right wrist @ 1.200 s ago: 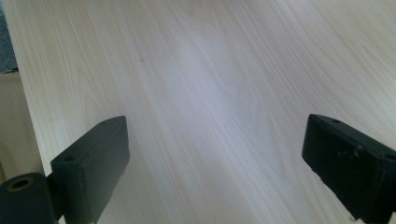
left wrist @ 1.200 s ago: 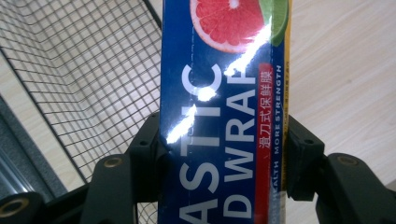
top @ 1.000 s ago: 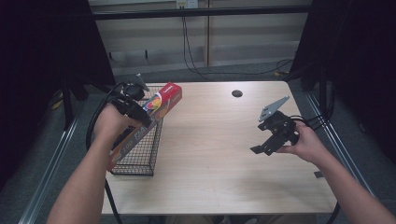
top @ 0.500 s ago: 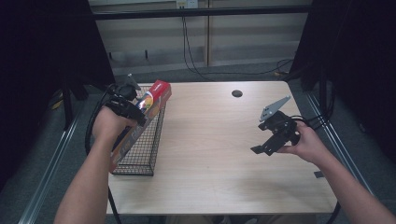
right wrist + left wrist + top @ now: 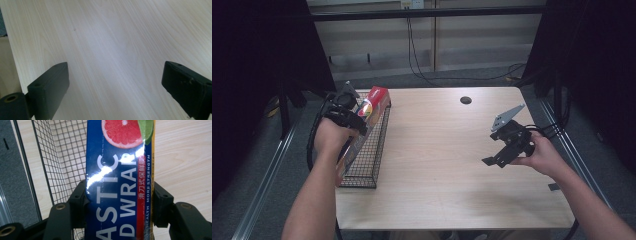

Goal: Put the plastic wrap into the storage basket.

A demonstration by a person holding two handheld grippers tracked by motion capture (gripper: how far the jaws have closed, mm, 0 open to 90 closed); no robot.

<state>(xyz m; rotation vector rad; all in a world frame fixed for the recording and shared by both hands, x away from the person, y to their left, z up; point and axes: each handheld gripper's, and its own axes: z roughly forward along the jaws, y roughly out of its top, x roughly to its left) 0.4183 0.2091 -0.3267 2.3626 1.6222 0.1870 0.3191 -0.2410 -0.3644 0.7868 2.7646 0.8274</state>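
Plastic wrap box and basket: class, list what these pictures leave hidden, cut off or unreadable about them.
- Plastic wrap box: in the left gripper view its print runs past the top and bottom edges; glare whitens some letters.
- Box's near end: in the high view, hidden behind the left hand and left gripper.
- Wire basket: in the high view, hand and box cover much of its inside, so any contents cannot be told.

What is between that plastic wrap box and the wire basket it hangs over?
Nothing visible. The left gripper is shut on the plastic wrap box, which hangs above the wire basket. What the high view and left gripper view show of the basket's inside is bare mesh, with no other thing under the box.
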